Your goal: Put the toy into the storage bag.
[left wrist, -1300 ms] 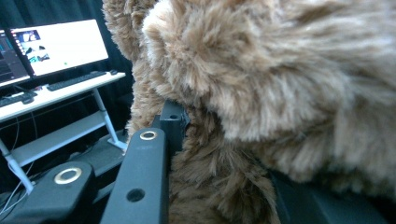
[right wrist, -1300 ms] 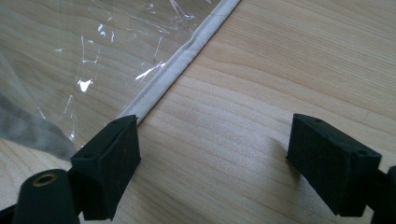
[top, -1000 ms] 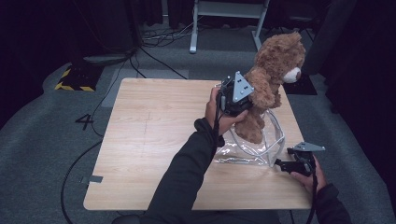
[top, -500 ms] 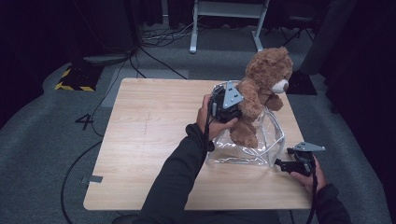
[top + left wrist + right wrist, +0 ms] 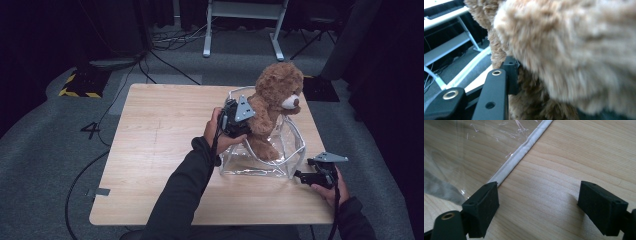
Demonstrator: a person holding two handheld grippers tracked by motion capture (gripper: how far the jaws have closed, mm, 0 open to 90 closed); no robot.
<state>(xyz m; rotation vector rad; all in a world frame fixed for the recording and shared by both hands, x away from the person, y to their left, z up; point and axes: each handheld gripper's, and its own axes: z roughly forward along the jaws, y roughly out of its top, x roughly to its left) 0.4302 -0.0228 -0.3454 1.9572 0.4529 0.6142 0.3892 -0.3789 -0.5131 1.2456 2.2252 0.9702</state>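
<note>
The teddy bear [image 5: 272, 107] now sits lower than a second ago, its legs down inside the clear plastic bag [image 5: 292, 150], head and torso above the rim. The left gripper [image 5: 250, 125], at the bear's back, has just been opening its jaws; fur is between them, though whether the pads press it is unclear. The right gripper [image 5: 299, 175] rests open beside the bag's near corner, holding nothing. Release appears under way.

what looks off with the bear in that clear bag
The teddy bear is only half in: its legs stand inside the clear bag, while its body and head stick out above the rim, tilted. The left gripper is at its side.
</note>
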